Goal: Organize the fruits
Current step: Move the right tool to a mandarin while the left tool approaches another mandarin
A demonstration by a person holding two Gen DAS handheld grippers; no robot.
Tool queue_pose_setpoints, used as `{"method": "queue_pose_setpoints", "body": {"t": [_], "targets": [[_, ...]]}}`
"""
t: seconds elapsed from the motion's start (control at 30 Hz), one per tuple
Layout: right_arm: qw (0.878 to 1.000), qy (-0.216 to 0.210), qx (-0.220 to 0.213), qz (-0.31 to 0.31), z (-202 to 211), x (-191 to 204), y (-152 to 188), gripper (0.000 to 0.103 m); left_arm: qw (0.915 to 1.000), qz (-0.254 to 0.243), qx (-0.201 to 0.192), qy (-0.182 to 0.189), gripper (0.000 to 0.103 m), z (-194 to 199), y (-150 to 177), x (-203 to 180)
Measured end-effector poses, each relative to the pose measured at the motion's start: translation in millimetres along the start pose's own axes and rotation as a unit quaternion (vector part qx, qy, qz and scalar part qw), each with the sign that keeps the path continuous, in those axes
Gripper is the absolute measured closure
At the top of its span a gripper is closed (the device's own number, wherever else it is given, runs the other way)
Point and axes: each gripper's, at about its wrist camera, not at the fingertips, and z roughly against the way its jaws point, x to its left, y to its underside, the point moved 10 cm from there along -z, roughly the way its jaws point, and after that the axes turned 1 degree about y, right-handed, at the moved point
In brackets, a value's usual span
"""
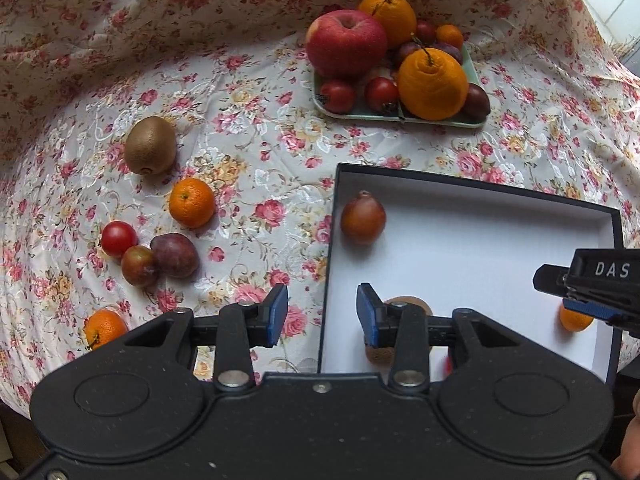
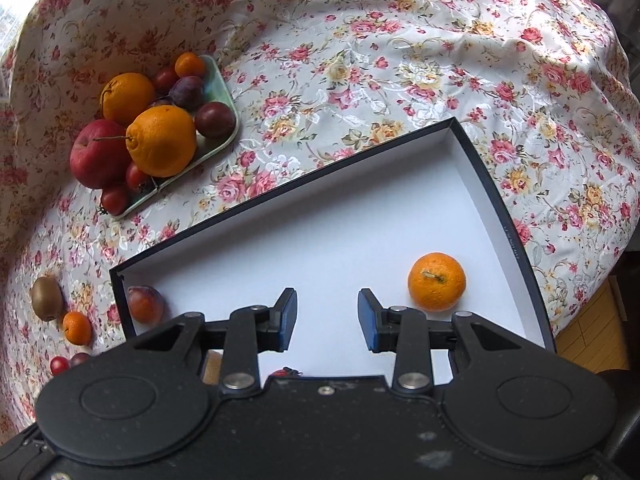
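White card lined the box [image 1: 480, 248], dark rim, sitting on the floral tablecloth [image 1: 248, 92]. Inside it: a reddish-brown plum [image 1: 363, 218] in a far corner, a small tangerine [image 2: 436, 281] near the right wall, and a kiwi [image 1: 408, 305] mostly hidden behind the left gripper's finger; a bit of red showed below it, possibly a tomato, too covered to tell.

Left gripper [image 1: 322, 320] hung over the box's left edge, jaws parted with nothing between them. Right gripper [image 2: 327, 318] hung over the box floor, jaws likewise apart and empty, the tangerine just beside its right finger, not touching.

Step in hand looked like between-picks: both empty. Loose fruit left on the cloth: a kiwi [image 1: 150, 145], a tangerine [image 1: 191, 202], a tomato [image 1: 119, 238], two plums [image 1: 160, 260], another tangerine [image 1: 105, 327]. Green tray [image 1: 400, 117] far off held the big fruit.

Next move likely needed the left gripper to swing left over the loose group, widen for whichever fruit, and descend square on it, since round fruit rolls.
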Motion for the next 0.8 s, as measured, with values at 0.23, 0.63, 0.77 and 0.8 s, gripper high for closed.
{"method": "queue_pose_setpoints", "body": {"t": [0.23,0.63,0.77,0.8], "targets": [[0.999,-0.021,0.002,0.043,0,59,10,0.066,0.9978,0.060,-0.006,-0.027,0.055,2,-16,68],[0.989,-0.054,0.020,0.132,-12,165,48,0.066,0.9852,0.162,0.000,-0.057,0.055,0,-21,185],[0.987,-0.068,0.031,0.146,-18,191,58,0.066,0.9817,0.180,0.002,-0.062,0.055,-1,-20,209],[0.986,-0.070,0.034,0.149,-19,196,60,0.066,0.9812,0.182,0.003,-0.064,0.055,-1,-20,214]]}}
